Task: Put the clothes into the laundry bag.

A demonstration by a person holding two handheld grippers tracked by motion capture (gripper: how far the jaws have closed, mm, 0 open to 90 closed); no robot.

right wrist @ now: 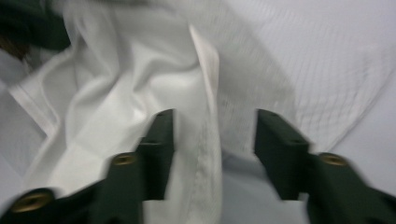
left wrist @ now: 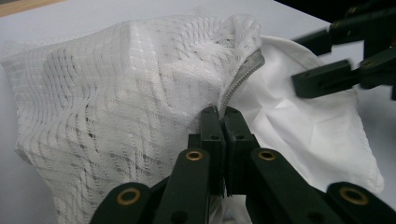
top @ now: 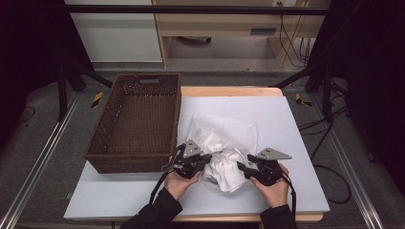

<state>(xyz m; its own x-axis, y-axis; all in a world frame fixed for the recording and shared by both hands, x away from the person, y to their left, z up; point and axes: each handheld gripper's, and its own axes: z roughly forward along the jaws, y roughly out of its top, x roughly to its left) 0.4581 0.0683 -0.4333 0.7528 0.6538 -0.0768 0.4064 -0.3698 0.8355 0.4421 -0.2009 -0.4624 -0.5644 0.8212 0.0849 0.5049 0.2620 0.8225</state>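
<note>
**Mesh bag held at its zipper, garment only partly in, basket unfilled**

The white mesh laundry bag (top: 224,131) lies on the counter (top: 296,143), just right of the brown wicker basket (top: 138,124), and a white garment (top: 228,172) spills out of its near end towards the person. The left gripper (top: 203,160) is clamped on the bag's zipper edge (left wrist: 243,77), holding the mouth up; in the left gripper view the jaws pinch that edge tightly. The right gripper (top: 242,167) sits at the garment with its jaws parted partway, cloth lying between them but not pressed as far as I can see; that view is blurred.

I'd say the job is around midway: much of the garment looks outside the bag, and the zipper is open. Left to do, by my guess, is getting the cloth in, closing the zipper and likely moving the bag into the basket.
</note>
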